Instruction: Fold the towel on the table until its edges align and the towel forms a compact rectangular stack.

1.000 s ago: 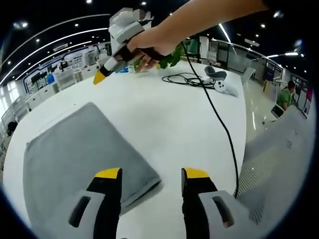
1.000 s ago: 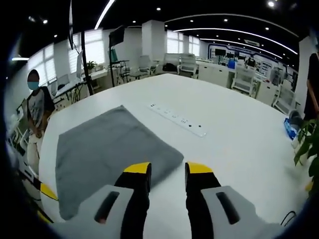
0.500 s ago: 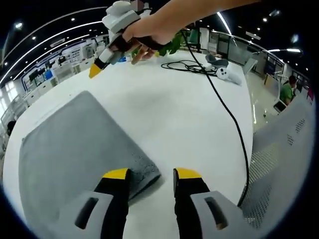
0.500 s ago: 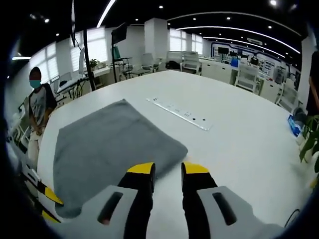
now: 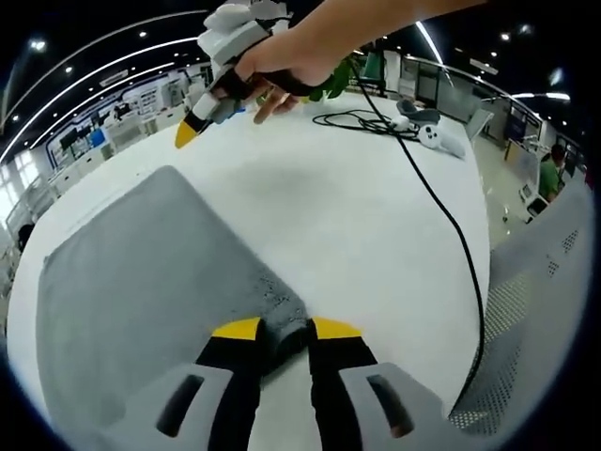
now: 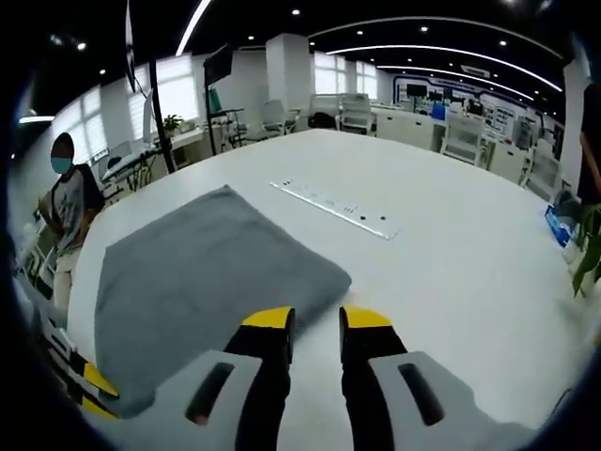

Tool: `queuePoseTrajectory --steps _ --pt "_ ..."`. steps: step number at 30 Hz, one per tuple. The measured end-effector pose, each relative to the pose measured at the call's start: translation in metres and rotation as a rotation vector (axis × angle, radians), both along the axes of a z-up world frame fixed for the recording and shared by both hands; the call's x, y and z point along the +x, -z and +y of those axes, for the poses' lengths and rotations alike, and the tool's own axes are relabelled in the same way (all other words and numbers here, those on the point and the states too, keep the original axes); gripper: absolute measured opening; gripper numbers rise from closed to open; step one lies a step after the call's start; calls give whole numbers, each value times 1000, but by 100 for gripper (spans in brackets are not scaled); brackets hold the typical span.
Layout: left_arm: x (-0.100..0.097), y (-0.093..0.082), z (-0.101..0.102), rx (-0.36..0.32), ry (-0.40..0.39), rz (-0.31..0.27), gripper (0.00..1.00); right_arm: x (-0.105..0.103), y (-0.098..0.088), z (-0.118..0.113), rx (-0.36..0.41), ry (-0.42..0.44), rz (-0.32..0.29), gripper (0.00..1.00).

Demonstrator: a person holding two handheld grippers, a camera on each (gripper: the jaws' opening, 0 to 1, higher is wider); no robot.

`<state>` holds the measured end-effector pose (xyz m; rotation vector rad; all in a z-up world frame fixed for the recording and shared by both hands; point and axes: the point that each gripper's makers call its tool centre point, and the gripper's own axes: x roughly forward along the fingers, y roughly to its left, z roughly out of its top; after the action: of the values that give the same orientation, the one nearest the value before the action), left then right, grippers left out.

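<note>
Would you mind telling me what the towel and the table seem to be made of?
Towel: grey terry-like cloth, matte, fuzzy nap at the corner the left claw pinches. Table: smooth white top with a slight sheen, likely laminate.

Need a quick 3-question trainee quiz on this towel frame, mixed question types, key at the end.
1. True or false: the left tool has closed on a corner of the grey towel.
2. What does the right tool hold? A) towel B) power strip C) nothing
3. Fill in: the black cable lies on the white ____.

Key: 1 true; 2 C, it hovers beside the towel edge; 3 table.
</note>
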<state>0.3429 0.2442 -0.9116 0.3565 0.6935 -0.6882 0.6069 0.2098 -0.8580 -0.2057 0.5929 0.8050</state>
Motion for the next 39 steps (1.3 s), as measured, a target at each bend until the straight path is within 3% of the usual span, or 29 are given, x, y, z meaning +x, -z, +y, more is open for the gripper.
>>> queuePoseTrajectory --steps 7,13,26,28,31,33,39 --pt "0 0 -2 -5 11 15 7 5 14 -2 1 10 25 19" --pt "-7 0 -11 -29 16 47 6 15 23 -3 17 36 47 20" --pt "-24 -1 -36 -60 43 91 6 14 37 -4 69 118 103 25" --pt "-27 -1 -39 -63 45 98 6 12 45 -5 41 125 106 25" --pt "-31 -1 -43 -60 62 100 5 8 56 -11 14 158 153 21" --pt "-31 -1 -44 -61 64 105 5 11 53 -10 24 146 107 19" --pt "-31 -1 -48 -67 63 113 5 6 52 -11 17 140 146 9"
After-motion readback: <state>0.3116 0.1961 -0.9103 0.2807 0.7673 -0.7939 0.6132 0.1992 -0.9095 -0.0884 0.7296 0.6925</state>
